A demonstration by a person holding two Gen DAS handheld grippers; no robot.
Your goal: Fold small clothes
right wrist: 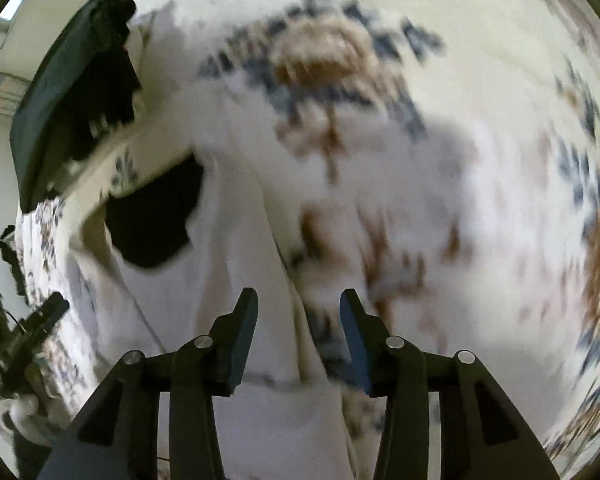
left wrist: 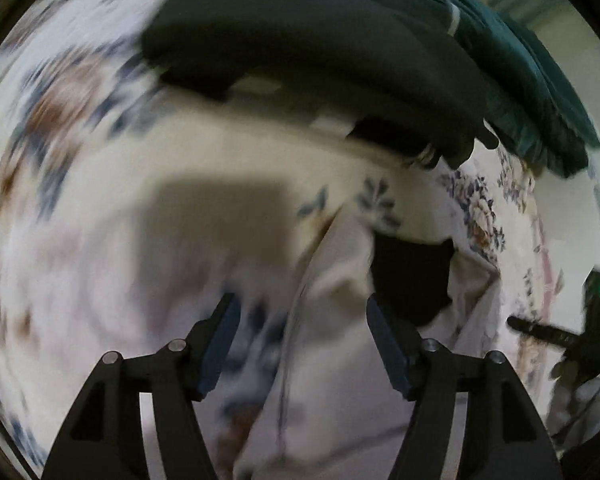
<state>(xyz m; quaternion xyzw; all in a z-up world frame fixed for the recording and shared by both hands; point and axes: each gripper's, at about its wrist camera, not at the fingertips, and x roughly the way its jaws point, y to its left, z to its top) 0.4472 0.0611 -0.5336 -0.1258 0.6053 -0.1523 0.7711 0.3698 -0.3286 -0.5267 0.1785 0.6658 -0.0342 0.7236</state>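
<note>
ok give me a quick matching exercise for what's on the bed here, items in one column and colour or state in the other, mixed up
Things:
1. left claw
2. small cloth piece past the left claw
3. big folded garment at the far side
4. bedsheet
5. ribbed garment behind the folded one

Colour or state:
A. floral print on white
B. teal green
C. open, holding nothing
D. black, lying flat on pale fabric
E. dark grey, folded

Pairs: 1-C, 2-D, 3-E, 4-A, 5-B

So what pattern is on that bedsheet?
White bedsheet with blue and brown flowers; the right wrist view shows it best.
</note>
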